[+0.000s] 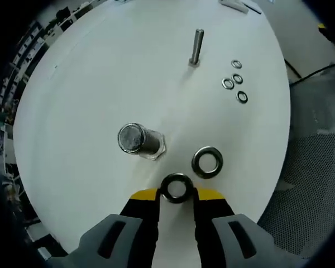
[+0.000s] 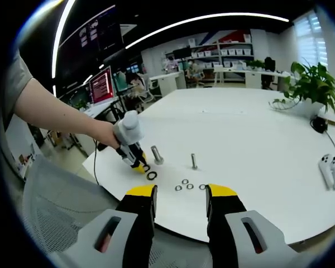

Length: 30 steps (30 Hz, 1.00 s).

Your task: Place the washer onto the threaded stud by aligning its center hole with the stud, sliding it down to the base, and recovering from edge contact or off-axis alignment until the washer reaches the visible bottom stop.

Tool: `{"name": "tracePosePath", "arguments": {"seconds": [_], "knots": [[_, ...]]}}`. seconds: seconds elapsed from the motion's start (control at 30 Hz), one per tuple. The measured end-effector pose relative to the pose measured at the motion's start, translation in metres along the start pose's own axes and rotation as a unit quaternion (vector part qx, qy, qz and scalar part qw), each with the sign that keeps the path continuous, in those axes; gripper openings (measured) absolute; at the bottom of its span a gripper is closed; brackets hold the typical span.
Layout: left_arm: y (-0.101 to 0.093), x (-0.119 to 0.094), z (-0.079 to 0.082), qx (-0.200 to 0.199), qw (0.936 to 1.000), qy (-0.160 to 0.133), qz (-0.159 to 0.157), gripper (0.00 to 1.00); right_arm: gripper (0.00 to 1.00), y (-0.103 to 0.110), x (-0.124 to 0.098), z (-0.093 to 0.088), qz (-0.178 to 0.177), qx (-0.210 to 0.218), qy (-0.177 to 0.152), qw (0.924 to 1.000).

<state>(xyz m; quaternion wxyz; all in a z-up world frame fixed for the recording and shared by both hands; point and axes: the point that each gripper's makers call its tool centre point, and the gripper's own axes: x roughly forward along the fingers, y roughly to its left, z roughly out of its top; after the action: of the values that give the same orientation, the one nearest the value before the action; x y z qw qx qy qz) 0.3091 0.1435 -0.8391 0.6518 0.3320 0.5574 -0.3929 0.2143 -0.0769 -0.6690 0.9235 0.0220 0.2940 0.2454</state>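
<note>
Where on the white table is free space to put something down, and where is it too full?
The white table is bare left of the large stud and between it and the thin stud. It is crowded near the left gripper, around the held washer and loose large washer, and by the four small washers.

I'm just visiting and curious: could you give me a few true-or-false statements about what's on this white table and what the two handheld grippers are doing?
1. The left gripper holds a large washer between its jaws. True.
2. A second large washer is already on the thick stud. False: it lies flat on the table.
3. Four small washers lie near the thin bolt. True.
4. The right gripper grips a washer. False: it is open and empty.
</note>
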Motion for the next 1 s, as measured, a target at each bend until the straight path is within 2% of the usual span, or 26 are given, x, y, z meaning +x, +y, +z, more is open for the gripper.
{"name": "tracePosePath", "arguments": {"seconds": [0.17,0.27,0.47,0.57,0.63,1.0], "knots": [[-0.0019,0.0004,0.0039,-0.003,1.0,-0.003,0.0,0.26,0.37,0.0001,0.0002,-0.0002,0.001,0.0,0.001,1.0],[-0.0031,0.0007,0.0031,0.019,0.9998,0.01,0.001,0.27,0.37,-0.0002,0.0,0.0003,0.0,0.001,0.0,1.0],[-0.0024,0.0017,0.0031,0.019,0.9997,0.018,0.002,0.27,0.37,-0.0005,-0.0001,0.0001,0.0,0.001,-0.001,1.0],[-0.0057,0.0013,0.0028,0.032,0.9994,0.015,0.004,0.24,0.37,-0.001,-0.0002,0.0006,-0.001,0.004,-0.003,1.0],[-0.006,0.0017,0.0032,0.027,0.9996,0.012,0.002,0.21,0.37,-0.0009,-0.0003,0.0007,-0.001,0.004,-0.003,1.0],[-0.0042,0.0011,0.0035,0.025,0.9997,0.006,-0.002,0.21,0.37,-0.0007,-0.0001,0.0008,0.0,0.004,-0.003,1.0]]}}
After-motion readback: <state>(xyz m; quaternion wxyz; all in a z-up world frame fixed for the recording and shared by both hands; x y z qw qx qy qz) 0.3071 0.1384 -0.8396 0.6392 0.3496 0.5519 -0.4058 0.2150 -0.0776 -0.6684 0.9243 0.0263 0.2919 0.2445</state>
